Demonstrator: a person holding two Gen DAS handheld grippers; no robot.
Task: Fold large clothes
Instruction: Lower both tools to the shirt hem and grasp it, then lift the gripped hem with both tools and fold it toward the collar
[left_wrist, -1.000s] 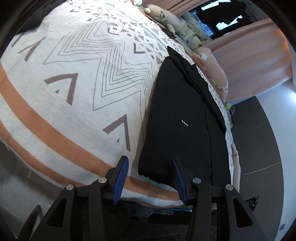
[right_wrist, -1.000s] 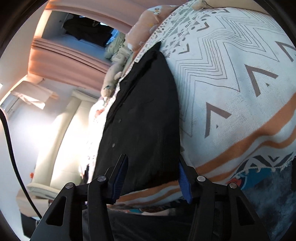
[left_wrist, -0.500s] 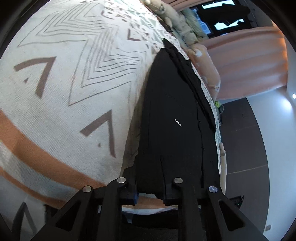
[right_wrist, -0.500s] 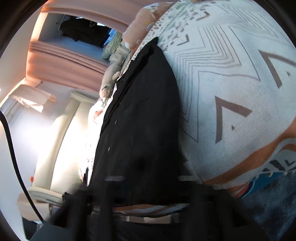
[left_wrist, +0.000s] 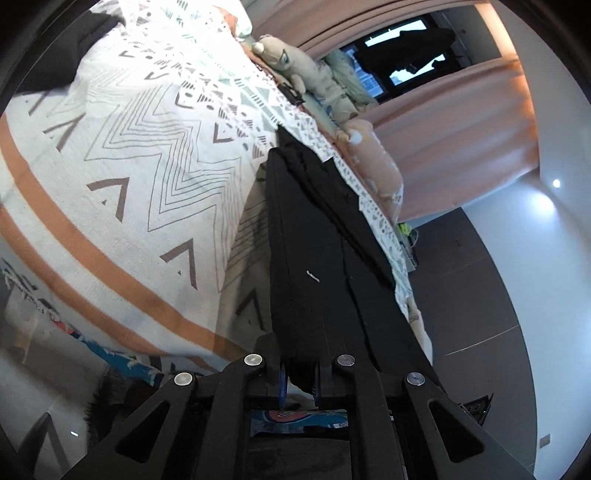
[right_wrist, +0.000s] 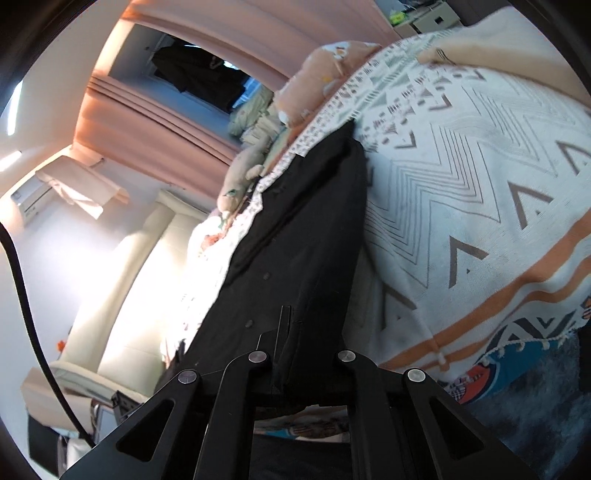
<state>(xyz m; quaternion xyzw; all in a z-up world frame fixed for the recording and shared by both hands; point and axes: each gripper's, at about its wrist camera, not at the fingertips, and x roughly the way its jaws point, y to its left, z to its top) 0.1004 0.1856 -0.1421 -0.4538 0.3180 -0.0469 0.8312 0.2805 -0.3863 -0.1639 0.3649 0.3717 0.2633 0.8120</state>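
Both tongs bite the near hem of the black garment (left_wrist: 314, 258): left gripper (left_wrist: 298, 373) closing on one corner, right gripper (right_wrist: 295, 354) clamped, lifting it off the patterned blanket (left_wrist: 129, 166) for folding.

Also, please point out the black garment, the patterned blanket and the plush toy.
black garment (left_wrist: 314, 258), left wrist view, middle of the cloth.
patterned blanket (left_wrist: 147, 147), left wrist view, zigzag part.
plush toy (left_wrist: 291, 61), left wrist view, its body.

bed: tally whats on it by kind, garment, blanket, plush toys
black garment: 1
patterned blanket: 1
plush toys: 2, a beige one and a peach one
total: 4
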